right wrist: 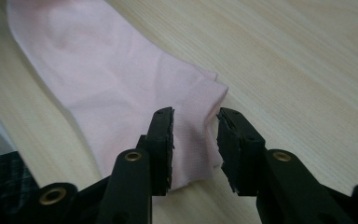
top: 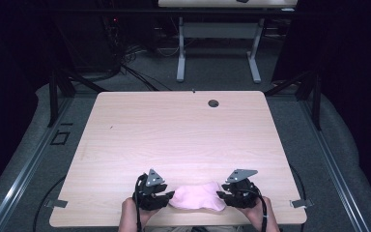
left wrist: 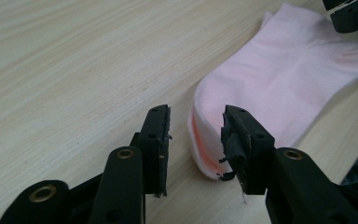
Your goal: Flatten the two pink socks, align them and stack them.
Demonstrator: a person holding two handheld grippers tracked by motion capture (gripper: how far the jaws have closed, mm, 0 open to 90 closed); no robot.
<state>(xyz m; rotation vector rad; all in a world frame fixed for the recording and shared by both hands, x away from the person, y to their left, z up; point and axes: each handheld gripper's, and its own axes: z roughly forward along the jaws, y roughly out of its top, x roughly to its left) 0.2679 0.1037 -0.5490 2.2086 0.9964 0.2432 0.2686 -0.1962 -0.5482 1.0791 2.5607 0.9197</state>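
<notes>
A pale pink sock [top: 195, 197] lies flat on the light wooden table [top: 183, 130], close to its near edge. My left gripper [top: 170, 195] rests at the sock's left end and my right gripper [top: 221, 195] at its right end. In the left gripper view the jaws [left wrist: 196, 135] stand apart, and the folded end of the sock [left wrist: 284, 79] lies in the gap beside one pad. The right gripper view shows its jaws [right wrist: 195, 135] apart too, with the cuff end of the sock [right wrist: 112, 70] lying loose between them. Neither pair of pads presses on the fabric.
A small round cable hole [top: 213, 103] sits near the table's far edge. Beyond it stands a white-legged desk [top: 217, 29] with cables on the floor. Black stand legs [top: 58, 92] flank the table. The sock lies close to the front edge.
</notes>
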